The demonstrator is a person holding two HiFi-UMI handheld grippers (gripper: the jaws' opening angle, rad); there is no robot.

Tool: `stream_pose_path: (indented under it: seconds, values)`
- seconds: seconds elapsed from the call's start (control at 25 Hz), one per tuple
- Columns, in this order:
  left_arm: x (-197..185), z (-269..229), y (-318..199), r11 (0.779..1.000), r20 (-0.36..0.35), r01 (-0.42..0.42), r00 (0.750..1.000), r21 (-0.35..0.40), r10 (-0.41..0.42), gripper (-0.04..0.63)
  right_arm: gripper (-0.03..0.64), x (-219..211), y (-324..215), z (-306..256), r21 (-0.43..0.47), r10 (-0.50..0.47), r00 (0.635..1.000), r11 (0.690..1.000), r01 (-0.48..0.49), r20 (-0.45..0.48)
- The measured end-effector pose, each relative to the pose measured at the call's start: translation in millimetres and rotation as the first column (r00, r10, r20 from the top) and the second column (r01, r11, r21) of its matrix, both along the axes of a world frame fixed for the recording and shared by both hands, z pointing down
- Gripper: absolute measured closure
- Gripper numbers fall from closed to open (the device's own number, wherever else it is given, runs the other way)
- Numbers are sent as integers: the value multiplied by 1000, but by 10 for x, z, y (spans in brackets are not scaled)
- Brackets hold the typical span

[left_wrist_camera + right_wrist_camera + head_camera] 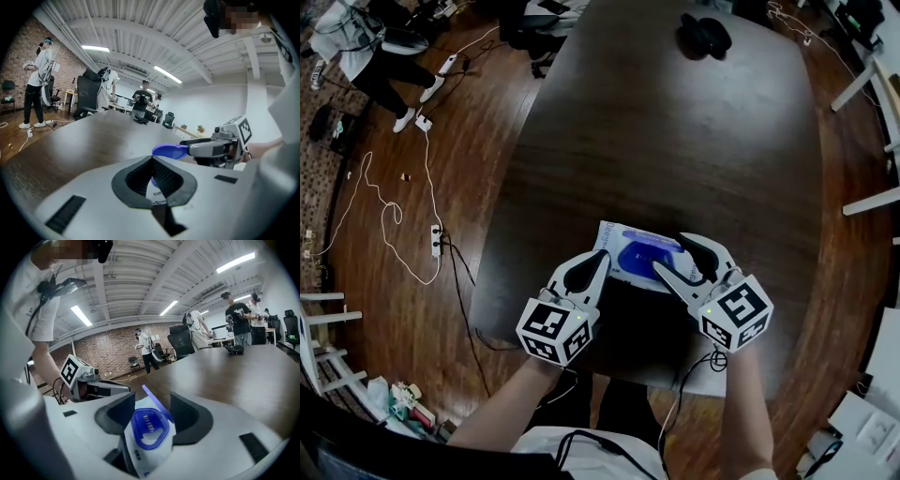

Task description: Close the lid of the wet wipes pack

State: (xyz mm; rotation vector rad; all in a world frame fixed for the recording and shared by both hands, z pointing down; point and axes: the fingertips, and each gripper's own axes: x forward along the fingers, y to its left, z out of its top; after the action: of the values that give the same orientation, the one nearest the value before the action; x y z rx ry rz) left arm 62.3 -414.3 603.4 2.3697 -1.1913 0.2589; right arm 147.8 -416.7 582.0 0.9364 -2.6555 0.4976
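One wipes pack point(639, 251), two grippers point(602, 259) point(669, 254), one table point(675, 141)

The grey left tool point(602, 259) and right tool point(669, 254) carry black-and-white marker cubes point(553, 330), black pads point(581, 277) and cables point(692, 377).

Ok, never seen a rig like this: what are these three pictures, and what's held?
No robot: a person holds a hand-held gripper in each hand. The head view looks down from the person's head; the gripper views ride on the grippers. On the table lies a wet wipes pack, its blue lid flipped up. The left hand-held gripper has its jaws together at the pack's edge. The right hand-held gripper is open, jaws either side of the pack, gripping nothing.
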Motion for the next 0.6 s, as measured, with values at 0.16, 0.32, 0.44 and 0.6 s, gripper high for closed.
stream_pose_path:
  seconds: [0.16, 0.32, 0.44, 0.6]
  values:
    - [13, -54, 44, 1000, -4, -18, 1000, 9, 18, 598, 394, -74, 117, 11, -4, -2, 1000, 1000, 2, -9]
    - [29, -79, 180, 999, -3, -48, 999, 16, 48, 597, 394, -163, 271, 55, -9, -4, 1000, 1000, 4, -23]
    - [11, -105, 258, 998, -3, -55, 998, 21, 55, 597, 394, -217, 365, 94, -18, -1, 1000, 1000, 1, -28]
    - [-14, -118, 329, 998, -1, -55, 998, 24, 55, 598, 394, -267, 463, 200, -39, -2, 999, 999, 0, -38]
